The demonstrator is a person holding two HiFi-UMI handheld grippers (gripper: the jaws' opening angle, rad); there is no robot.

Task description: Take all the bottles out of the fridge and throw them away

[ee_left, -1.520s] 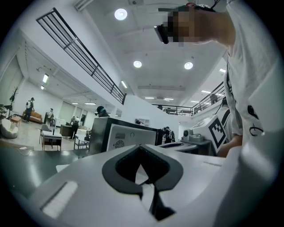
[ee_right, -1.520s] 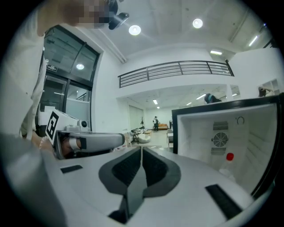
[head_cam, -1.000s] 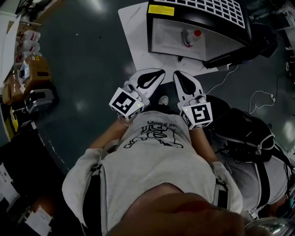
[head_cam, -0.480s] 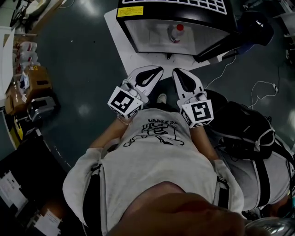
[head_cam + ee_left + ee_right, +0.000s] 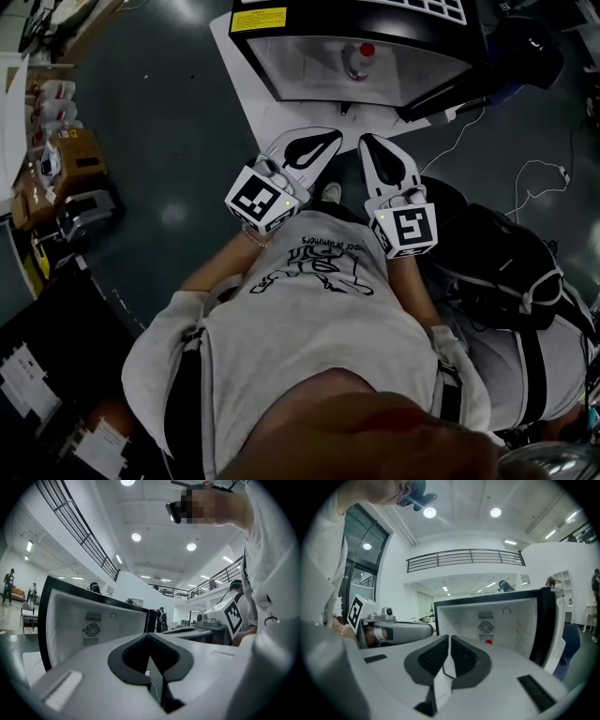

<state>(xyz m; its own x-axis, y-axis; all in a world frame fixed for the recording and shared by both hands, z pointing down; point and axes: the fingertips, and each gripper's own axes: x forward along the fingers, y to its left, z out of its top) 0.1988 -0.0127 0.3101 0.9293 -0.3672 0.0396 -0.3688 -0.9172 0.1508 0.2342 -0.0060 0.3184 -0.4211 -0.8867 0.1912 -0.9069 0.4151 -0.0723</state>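
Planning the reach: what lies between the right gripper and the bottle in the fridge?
In the head view, only bare white board and the fridge's open front lie between the right gripper and the bottle.

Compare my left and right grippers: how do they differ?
In the head view the left gripper slants more sharply inward than the right gripper, which points straighter at the open fridge. The right gripper view catches the bottle's red cap; the left gripper view does not. Both are shut and empty.
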